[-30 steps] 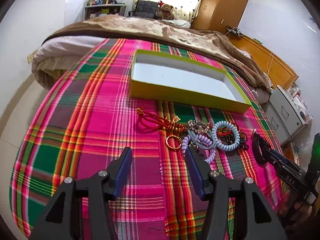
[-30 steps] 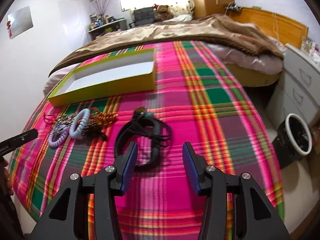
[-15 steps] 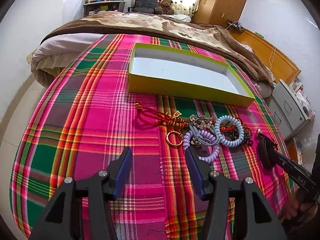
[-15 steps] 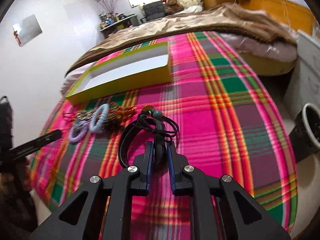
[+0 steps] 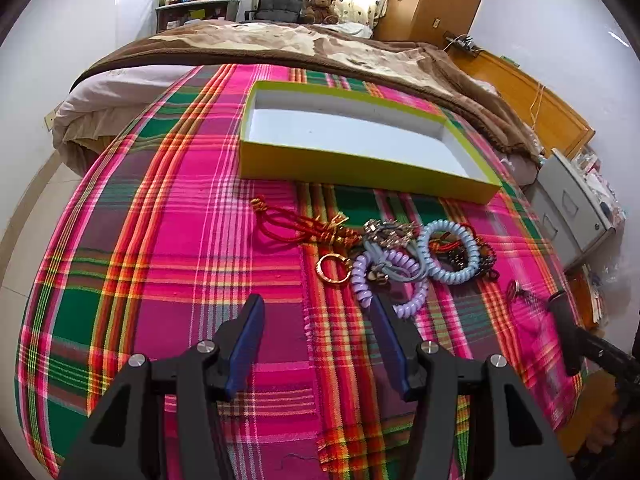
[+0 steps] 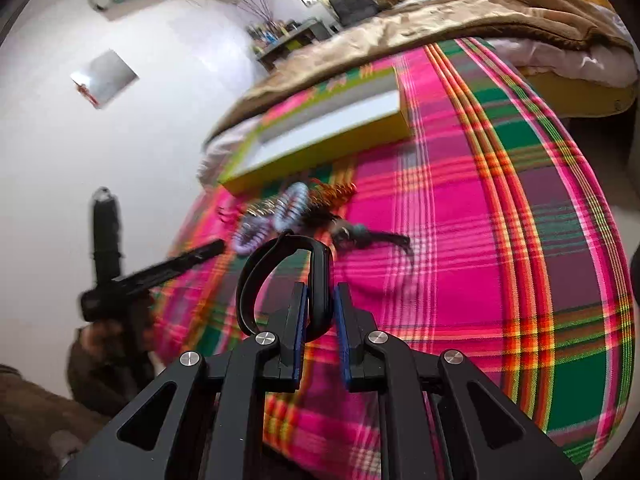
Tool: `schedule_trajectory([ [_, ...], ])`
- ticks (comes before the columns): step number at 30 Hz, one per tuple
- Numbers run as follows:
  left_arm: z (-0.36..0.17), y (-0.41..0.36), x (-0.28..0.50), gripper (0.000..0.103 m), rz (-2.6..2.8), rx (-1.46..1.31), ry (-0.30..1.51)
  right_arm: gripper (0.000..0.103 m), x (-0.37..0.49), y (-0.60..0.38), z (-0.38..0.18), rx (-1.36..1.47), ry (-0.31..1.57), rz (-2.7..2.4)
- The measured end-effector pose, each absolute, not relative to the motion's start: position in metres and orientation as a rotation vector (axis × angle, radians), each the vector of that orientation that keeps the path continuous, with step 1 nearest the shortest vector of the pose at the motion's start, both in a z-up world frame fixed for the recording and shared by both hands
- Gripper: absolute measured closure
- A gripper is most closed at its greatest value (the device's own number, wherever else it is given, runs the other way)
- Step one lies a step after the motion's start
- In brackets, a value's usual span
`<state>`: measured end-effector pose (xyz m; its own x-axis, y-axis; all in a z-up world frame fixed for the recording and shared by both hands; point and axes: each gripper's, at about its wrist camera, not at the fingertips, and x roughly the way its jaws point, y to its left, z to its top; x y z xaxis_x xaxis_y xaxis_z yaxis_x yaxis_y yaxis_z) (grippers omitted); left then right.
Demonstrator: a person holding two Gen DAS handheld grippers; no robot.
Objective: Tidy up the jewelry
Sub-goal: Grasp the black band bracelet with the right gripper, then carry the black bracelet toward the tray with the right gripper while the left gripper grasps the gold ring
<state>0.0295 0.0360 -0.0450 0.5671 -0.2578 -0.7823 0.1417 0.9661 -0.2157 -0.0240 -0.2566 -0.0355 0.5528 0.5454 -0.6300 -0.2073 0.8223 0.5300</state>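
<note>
Black headband between right fingers, right view only

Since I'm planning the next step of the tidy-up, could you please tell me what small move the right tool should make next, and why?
Probably carry the black hairband over the shallow yellow-green cardboard box and release it. The right tool is shut on the band, and in the left view the box's white floor looks bare, with the jewelry pile between.
</note>
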Motion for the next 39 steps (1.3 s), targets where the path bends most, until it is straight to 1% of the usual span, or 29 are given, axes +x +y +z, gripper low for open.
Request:
schedule_trajectory([
  [5, -0.048, 0.032, 0.032, 0.046, -0.250, -0.103, 0.947, 0.089, -0.033, -0.271, -0.022, 0.474, 0.783, 0.467],
  [11, -0.047, 0.032, 0.045, 0.046, -0.176, -0.039, 0.937, 0.089, -0.037, -0.273, -0.007, 0.455, 0.692, 0.403],
  [15, -0.049, 0.033, 0.051, 0.046, -0.193, -0.051, 0.937, 0.089, -0.037, -0.270, -0.005, 0.441, 0.682, 0.389],
  [23, -0.053, 0.011, 0.055, 0.046, -0.200, 0.080, 0.928, 0.089, -0.028, -0.271, -0.007, 0.445, 0.688, 0.369],
  [26, -0.053, 0.007, 0.054, 0.048, -0.203, 0.107, 0.921, 0.089, -0.028, -0.273, -0.008, 0.447, 0.690, 0.366],
  [28, -0.053, 0.007, 0.054, 0.055, -0.210, 0.110, 0.916, 0.089, -0.028, -0.272, -0.008, 0.446, 0.692, 0.360],
  [29, -0.052, 0.007, 0.054, 0.056, -0.210, 0.111, 0.916, 0.089, -0.027, -0.272, -0.008, 0.445, 0.692, 0.358],
  [31, -0.052, 0.006, 0.054, 0.065, -0.213, 0.113, 0.912, 0.089, -0.026, -0.272, -0.008, 0.445, 0.692, 0.360],
  [32, -0.051, 0.006, 0.054, 0.066, -0.214, 0.112, 0.912, 0.089, -0.025, -0.271, -0.008, 0.442, 0.694, 0.362],
  [34, -0.051, 0.006, 0.054, 0.075, -0.216, 0.113, 0.909, 0.089, -0.026, -0.269, -0.009, 0.435, 0.698, 0.360],
  [35, -0.051, 0.006, 0.054, 0.078, -0.216, 0.111, 0.908, 0.089, -0.025, -0.267, -0.008, 0.429, 0.700, 0.359],
  [36, -0.051, 0.006, 0.054, 0.079, -0.212, 0.110, 0.906, 0.089, -0.024, -0.266, -0.008, 0.429, 0.702, 0.360],
  [39, -0.050, 0.010, 0.054, 0.079, -0.218, 0.093, 0.911, 0.089, -0.020, -0.263, -0.006, 0.410, 0.703, 0.349],
])
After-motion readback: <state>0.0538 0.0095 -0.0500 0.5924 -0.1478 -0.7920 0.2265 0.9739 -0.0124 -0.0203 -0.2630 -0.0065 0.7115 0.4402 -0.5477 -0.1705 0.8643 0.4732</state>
